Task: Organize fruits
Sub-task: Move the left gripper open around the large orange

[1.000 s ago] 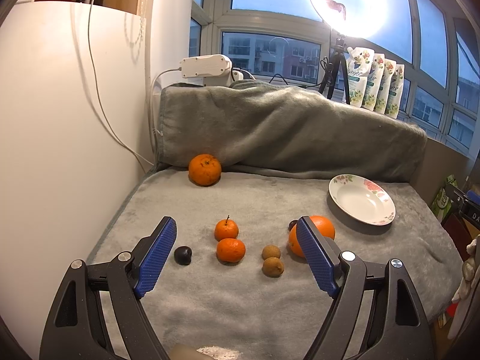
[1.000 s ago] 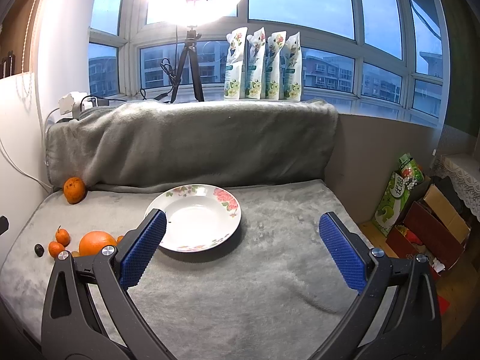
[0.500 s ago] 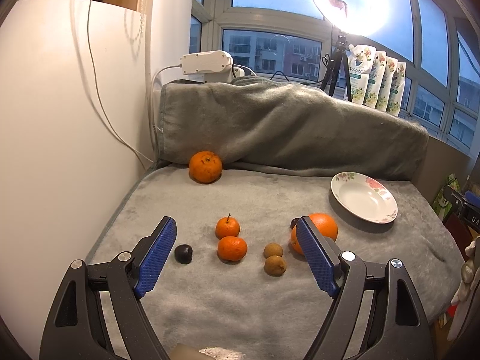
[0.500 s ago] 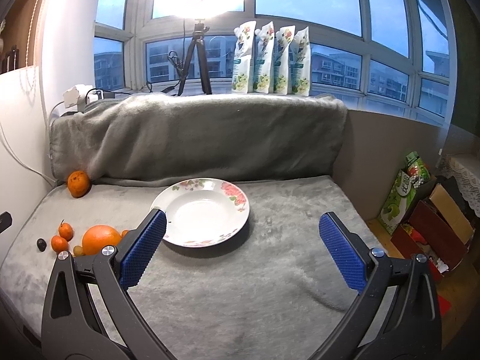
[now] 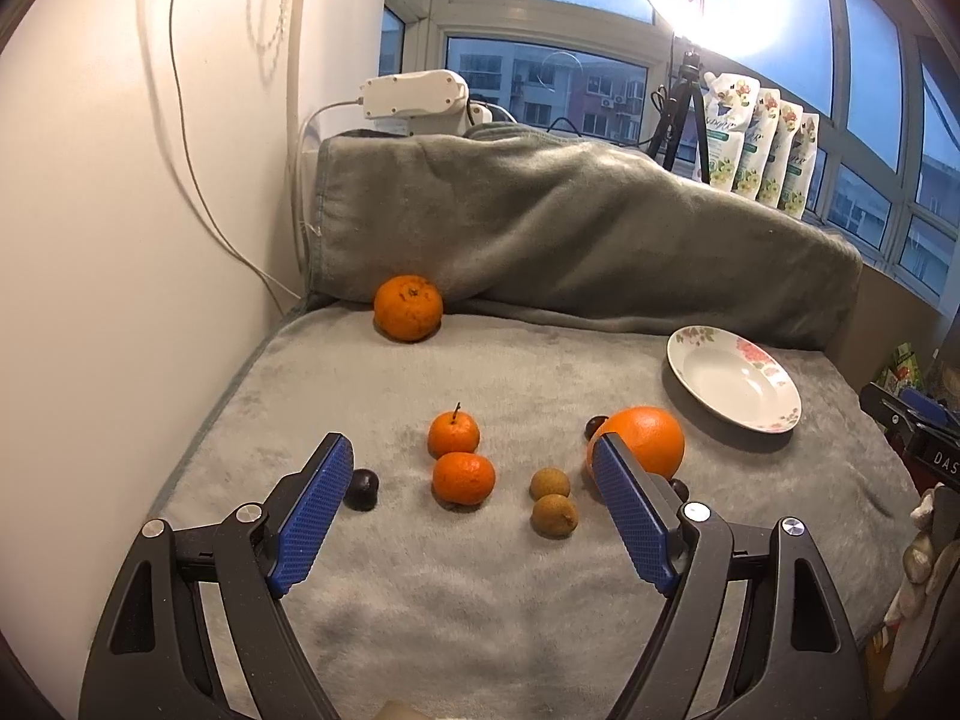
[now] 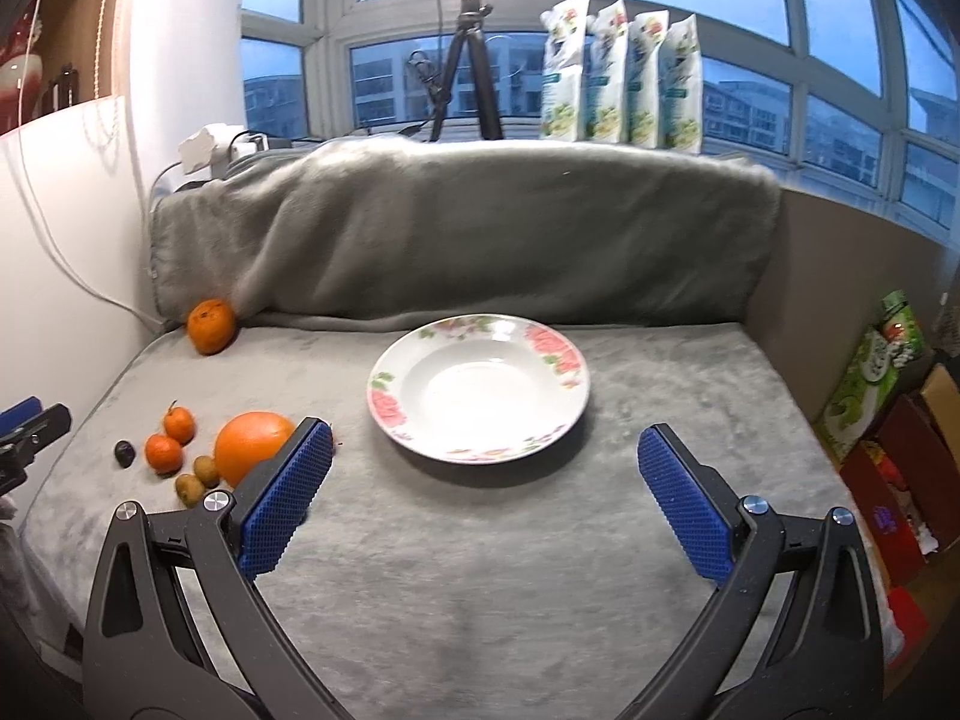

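Fruit [image 5: 463,478] is left scattered on the grey blanket [image 5: 456,618] beside the bare plate [image 6: 384,402], apparently meant to receive it, so left tongs [image 5: 474,513] and right tongs [image 6: 483,498] are held wide and empty above.

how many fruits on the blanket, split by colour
orange: 4, the big one, the one by the back fold, two small ones
brown: 2
dark: 3 in the left wrist view, two of them partly hidden
total: 9
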A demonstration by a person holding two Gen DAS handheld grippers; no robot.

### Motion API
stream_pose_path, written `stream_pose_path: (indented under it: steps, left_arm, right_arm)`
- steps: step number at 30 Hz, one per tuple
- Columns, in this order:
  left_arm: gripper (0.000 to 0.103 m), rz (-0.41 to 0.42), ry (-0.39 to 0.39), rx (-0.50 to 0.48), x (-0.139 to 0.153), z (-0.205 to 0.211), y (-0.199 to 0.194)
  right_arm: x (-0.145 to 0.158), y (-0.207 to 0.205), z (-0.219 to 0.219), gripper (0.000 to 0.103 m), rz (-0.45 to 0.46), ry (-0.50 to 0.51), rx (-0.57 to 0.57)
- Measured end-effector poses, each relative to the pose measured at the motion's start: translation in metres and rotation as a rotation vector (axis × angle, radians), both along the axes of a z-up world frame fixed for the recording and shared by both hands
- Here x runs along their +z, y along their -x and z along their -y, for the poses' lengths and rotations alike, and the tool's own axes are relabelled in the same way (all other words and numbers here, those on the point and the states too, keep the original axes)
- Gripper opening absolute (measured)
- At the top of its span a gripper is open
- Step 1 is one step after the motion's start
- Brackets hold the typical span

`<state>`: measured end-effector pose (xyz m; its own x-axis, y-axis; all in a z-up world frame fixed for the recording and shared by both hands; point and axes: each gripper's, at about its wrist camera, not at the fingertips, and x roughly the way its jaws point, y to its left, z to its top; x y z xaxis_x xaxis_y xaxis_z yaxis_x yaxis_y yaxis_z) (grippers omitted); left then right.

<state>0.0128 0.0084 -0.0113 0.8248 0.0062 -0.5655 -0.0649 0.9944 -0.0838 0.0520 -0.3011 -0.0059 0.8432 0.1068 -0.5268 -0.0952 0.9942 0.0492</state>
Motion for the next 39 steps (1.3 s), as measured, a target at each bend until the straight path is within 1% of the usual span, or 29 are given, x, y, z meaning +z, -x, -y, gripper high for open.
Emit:
stream_pose_path:
  steps: [7, 15, 18, 20, 23, 27, 29, 31, 34, 36, 39]
  left_arm:
    - [0.082, -0.021, 0.026, -0.018, -0.007, -0.002, -0.004]
    - [0.081, -0.056, 0.09, -0.051, -0.018, -0.008, -0.009]
    - [0.081, -0.064, 0.117, -0.083, -0.023, -0.007, -0.011]
    - [0.077, -0.071, 0.135, -0.105, -0.025, -0.005, -0.013]
    - [0.072, -0.082, 0.163, -0.141, -0.028, -0.002, -0.016]
    - [0.063, -0.101, 0.208, -0.203, -0.033, 0.005, -0.023]
    - [0.06, -0.109, 0.22, -0.239, -0.035, 0.01, -0.028]
    - [0.056, -0.111, 0.222, -0.266, -0.036, 0.016, -0.03]
    - [0.055, -0.121, 0.223, -0.312, -0.038, 0.026, -0.037]
    - [0.05, -0.129, 0.209, -0.33, -0.041, 0.031, -0.042]
    - [0.049, -0.145, 0.193, -0.361, -0.046, 0.04, -0.05]
  right_arm:
    - [-0.008, -0.01, -0.009, 0.103, -0.041, -0.039, 0.061]
    - [-0.018, -0.024, -0.022, 0.103, -0.102, -0.091, 0.145]
    - [-0.021, -0.029, -0.027, 0.102, -0.128, -0.119, 0.182]
    - [-0.024, -0.033, -0.029, 0.099, -0.153, -0.148, 0.213]
    - [-0.03, -0.041, -0.035, 0.098, -0.201, -0.196, 0.254]
    - [-0.036, -0.051, -0.045, 0.092, -0.247, -0.233, 0.306]
    - [-0.04, -0.059, -0.049, 0.092, -0.28, -0.26, 0.333]
    - [-0.044, -0.064, -0.054, 0.092, -0.302, -0.279, 0.352]
    - [-0.051, -0.074, -0.062, 0.087, -0.335, -0.298, 0.381]
    - [-0.056, -0.082, -0.068, 0.084, -0.356, -0.303, 0.391]
    - [-0.061, -0.091, -0.075, 0.084, -0.392, -0.318, 0.403]
